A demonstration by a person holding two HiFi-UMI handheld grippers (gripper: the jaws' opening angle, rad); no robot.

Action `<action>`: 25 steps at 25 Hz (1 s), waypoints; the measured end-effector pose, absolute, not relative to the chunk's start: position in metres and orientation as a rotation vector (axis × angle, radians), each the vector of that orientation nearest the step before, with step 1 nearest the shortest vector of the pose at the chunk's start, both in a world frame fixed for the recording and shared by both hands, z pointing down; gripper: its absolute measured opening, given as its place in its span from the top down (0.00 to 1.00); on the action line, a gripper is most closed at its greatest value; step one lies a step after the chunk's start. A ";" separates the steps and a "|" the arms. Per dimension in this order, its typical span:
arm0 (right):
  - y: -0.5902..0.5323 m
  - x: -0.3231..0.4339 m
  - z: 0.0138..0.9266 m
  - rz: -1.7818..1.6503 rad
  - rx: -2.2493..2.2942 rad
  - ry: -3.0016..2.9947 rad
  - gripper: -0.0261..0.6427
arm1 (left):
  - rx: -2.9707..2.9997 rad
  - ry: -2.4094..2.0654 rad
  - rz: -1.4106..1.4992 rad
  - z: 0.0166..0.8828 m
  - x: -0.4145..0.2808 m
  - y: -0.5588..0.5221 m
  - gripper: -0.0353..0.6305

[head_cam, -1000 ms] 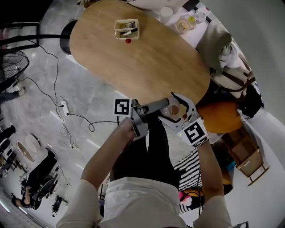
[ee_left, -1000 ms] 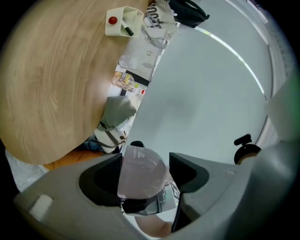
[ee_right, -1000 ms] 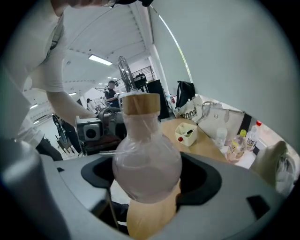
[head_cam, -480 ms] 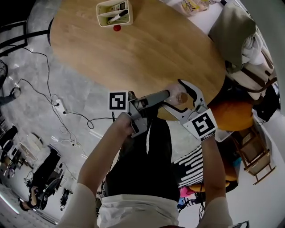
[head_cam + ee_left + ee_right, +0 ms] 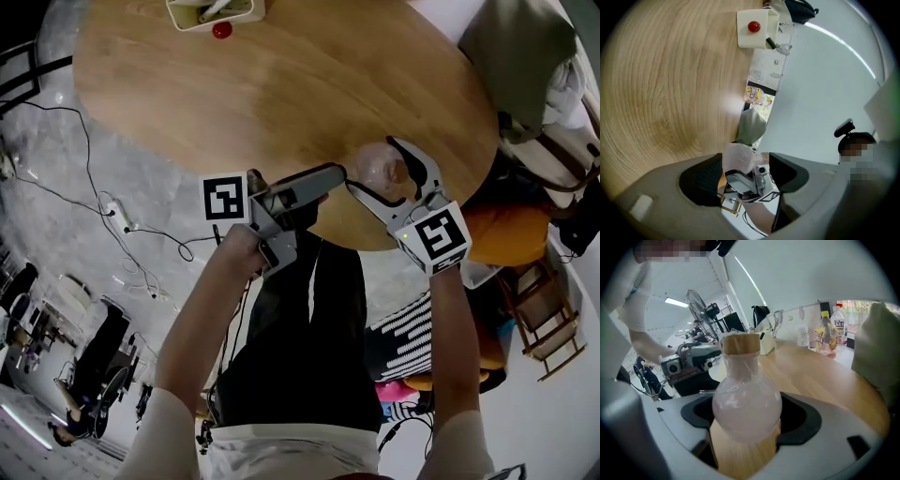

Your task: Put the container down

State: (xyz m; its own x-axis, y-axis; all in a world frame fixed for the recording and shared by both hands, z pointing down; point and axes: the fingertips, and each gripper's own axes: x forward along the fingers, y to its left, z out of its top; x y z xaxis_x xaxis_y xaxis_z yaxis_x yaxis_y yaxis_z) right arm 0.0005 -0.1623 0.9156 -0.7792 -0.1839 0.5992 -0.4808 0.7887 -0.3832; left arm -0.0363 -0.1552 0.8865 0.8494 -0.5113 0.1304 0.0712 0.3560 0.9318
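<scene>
The jaws of the right gripper (image 5: 746,420) are clamped on the round belly of the container (image 5: 746,397) (frosted, corked at the neck), which stands upright between them over the wooden table (image 5: 281,94). Whether it touches the wood cannot be told. The left gripper (image 5: 744,174) has its jaws apart and empty, with the container just beyond their tips.

The head view's top edge cuts off the white tray (image 5: 246,19); the right gripper (image 5: 373,166) hides part of the flask (image 5: 378,176).
</scene>
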 end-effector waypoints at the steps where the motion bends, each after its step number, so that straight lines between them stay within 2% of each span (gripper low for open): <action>1: -0.162 0.001 0.922 0.715 0.498 -2.416 0.37 | 1.157 -0.443 -0.386 0.889 -0.038 -0.154 0.49; 25: -0.151 -0.005 0.978 0.615 0.548 -2.266 0.37 | 1.137 -0.449 -0.364 0.915 -0.071 -0.135 0.49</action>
